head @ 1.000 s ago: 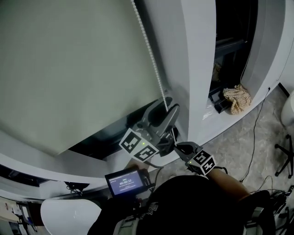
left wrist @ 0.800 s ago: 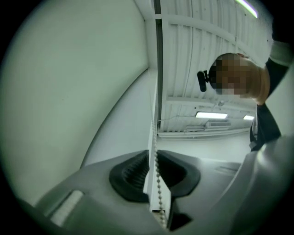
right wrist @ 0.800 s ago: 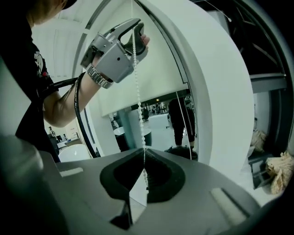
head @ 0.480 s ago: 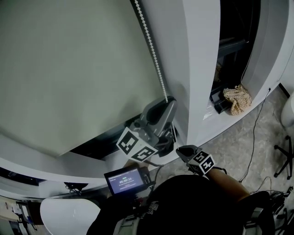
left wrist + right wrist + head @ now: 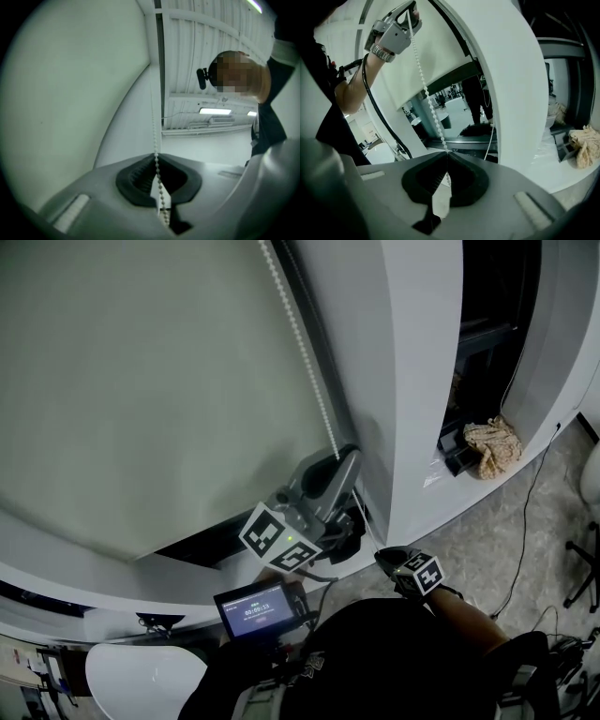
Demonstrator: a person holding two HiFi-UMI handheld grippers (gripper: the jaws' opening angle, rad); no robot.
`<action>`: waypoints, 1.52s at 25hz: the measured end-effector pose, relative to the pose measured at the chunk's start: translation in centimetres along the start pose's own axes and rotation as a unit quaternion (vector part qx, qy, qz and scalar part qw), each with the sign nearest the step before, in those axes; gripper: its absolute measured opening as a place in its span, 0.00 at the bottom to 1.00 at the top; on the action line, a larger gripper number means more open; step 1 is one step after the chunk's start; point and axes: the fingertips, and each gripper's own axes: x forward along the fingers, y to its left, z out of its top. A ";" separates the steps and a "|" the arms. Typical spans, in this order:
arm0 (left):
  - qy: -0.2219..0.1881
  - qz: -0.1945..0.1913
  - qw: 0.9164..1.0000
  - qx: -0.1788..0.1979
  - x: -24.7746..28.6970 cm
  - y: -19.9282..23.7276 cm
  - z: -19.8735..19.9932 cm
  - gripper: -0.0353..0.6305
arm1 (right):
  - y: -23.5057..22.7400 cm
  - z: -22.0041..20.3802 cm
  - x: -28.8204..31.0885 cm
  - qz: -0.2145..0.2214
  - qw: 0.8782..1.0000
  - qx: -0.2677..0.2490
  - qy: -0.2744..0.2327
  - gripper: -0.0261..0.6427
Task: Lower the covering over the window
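Note:
A pale roller blind [image 5: 150, 399] covers most of the window, and dark glass shows below its lower edge. Its white bead chain [image 5: 305, 352] hangs along the blind's right side. My left gripper [image 5: 345, 457] points upward; its jaws have just been closing and are now shut on the chain [image 5: 153, 126]. Lower and to the right, my right gripper [image 5: 382, 557] is shut on the same chain [image 5: 424, 89], which runs taut between the two. The right gripper view shows the left gripper [image 5: 408, 10] above, and a second strand [image 5: 490, 138] hanging loose.
A wide white column [image 5: 412, 381] stands right of the window. Beyond it a crumpled cloth [image 5: 494, 446] lies on a low ledge. A cable [image 5: 525, 531] trails over the tiled floor, and a chair base [image 5: 586, 568] sits at far right. A small screen [image 5: 255, 604] glows at my chest.
The left gripper's jaws, open around the chain a second ago, have closed on it. The right gripper has moved down and a little right, still gripping the chain.

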 end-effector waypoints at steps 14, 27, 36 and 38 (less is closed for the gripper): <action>-0.021 -0.040 0.999 0.004 0.6 -0.7 1.3 0.08 | 0.6 0.0 1.5 0.012 1.000 -0.011 0.014 0.05; 0.208 0.091 0.967 -0.118 -11.3 0.1 -19.5 0.07 | -2.2 -0.2 -4.9 -0.039 0.996 0.053 -0.054 0.15; 0.412 0.088 0.886 -0.192 -22.9 -5.0 -37.4 0.07 | 10.2 29.0 -16.4 0.075 0.924 -0.086 -0.365 0.16; 0.416 0.084 0.884 -0.197 -23.3 -5.2 -37.9 0.07 | 12.1 33.9 -17.9 0.085 0.912 -0.111 -0.387 0.17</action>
